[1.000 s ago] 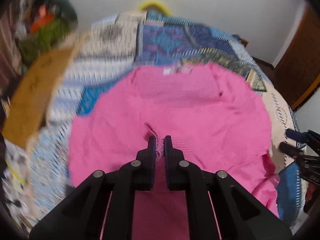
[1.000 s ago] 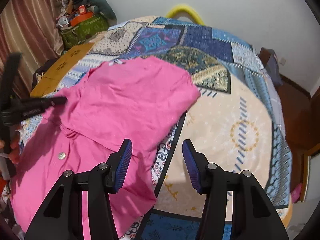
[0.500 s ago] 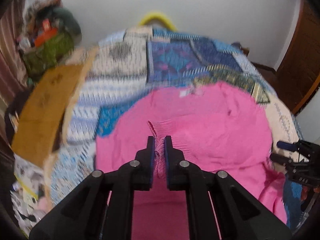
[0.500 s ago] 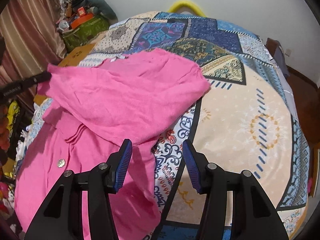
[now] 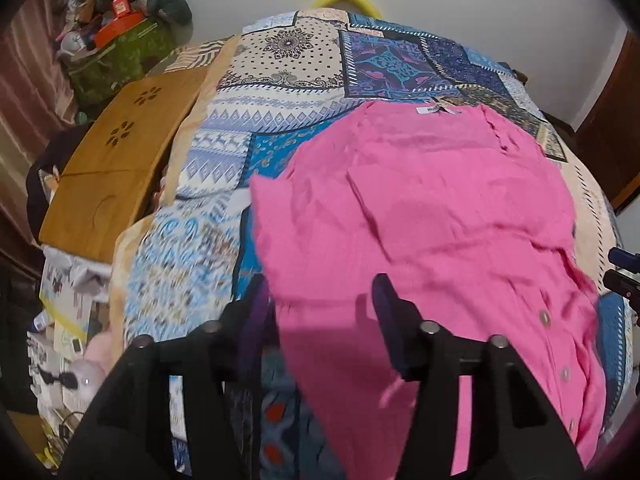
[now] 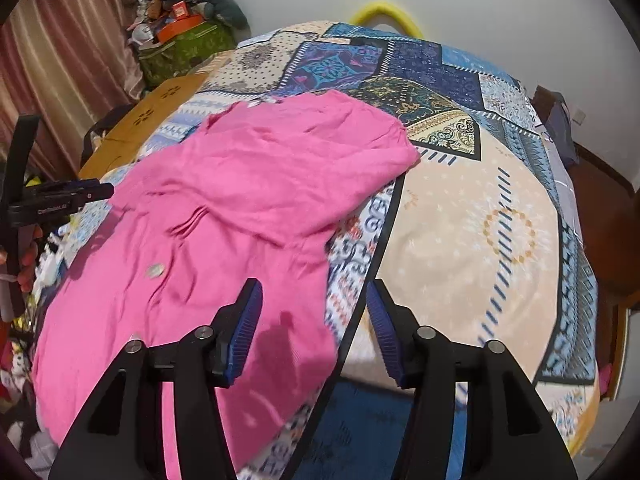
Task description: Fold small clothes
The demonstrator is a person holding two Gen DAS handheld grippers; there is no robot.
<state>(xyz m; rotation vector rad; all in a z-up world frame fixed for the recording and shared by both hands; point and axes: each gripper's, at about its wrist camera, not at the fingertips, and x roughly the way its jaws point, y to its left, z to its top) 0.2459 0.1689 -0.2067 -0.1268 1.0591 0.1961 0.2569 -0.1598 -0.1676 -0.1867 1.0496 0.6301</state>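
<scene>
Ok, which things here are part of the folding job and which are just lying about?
Job:
- pink button-front shirt
- patterned patchwork bedspread under it
- left gripper, open
- right gripper, open

Lying about:
- green fabric bag piled with clutter
- orange-brown wooden board
- yellow ring

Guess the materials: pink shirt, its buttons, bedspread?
Pink shirt: thin woven cloth, likely cotton or a blend, matte; it creases finely and drapes limp. Buttons: pale and glossy, probably plastic or shell; can't tell which. Bedspread: printed woven fabric, matte, flat patchwork-style pattern without visible pile.
</scene>
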